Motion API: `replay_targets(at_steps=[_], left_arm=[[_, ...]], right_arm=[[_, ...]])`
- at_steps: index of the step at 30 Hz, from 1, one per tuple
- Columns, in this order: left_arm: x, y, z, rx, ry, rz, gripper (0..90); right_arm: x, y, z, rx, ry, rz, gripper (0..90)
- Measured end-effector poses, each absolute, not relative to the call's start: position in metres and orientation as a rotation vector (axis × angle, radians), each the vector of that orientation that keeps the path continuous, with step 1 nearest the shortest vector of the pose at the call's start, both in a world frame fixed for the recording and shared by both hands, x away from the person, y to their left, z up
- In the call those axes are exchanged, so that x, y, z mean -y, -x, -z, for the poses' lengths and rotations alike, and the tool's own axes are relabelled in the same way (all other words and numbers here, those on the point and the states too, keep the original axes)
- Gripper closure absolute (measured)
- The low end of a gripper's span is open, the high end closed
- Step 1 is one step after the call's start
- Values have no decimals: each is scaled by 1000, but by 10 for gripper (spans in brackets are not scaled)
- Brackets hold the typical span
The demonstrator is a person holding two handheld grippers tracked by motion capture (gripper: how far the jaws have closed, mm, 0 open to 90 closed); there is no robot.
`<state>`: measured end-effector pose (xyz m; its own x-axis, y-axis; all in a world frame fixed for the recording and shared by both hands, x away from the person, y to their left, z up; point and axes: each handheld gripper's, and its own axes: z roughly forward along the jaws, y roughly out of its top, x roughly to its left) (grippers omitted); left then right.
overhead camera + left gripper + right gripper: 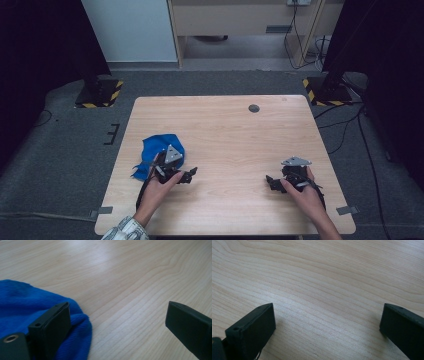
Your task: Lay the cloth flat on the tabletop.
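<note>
Blue cloth (pixel 159 150) bunched on table (pixel 230 130), just beside and partly under left claw (pixel 186 175); one jaw sits over its edge. Both claws gape wide, holding nothing; right claw (pixel 272 182) well apart. Cloth looks soft, light, floppy: pinch a raised fold near the edge.

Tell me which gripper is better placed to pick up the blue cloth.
Left. The left gripper sits right at the blue cloth, jaws open, one jaw over its edge. The right gripper rests open over bare table, far across from it.
</note>
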<state>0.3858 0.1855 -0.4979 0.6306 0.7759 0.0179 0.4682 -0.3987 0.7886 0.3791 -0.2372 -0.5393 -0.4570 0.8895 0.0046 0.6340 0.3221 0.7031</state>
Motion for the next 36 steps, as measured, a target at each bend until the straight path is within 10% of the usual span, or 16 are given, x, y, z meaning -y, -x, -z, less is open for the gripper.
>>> replay_targets(at_steps=[36], left_arm=[[-263, -403, 501, -1205, -1950, -635, 89]], right_arm=[[237, -379, 539, -2212, -1353, -911, 5]])
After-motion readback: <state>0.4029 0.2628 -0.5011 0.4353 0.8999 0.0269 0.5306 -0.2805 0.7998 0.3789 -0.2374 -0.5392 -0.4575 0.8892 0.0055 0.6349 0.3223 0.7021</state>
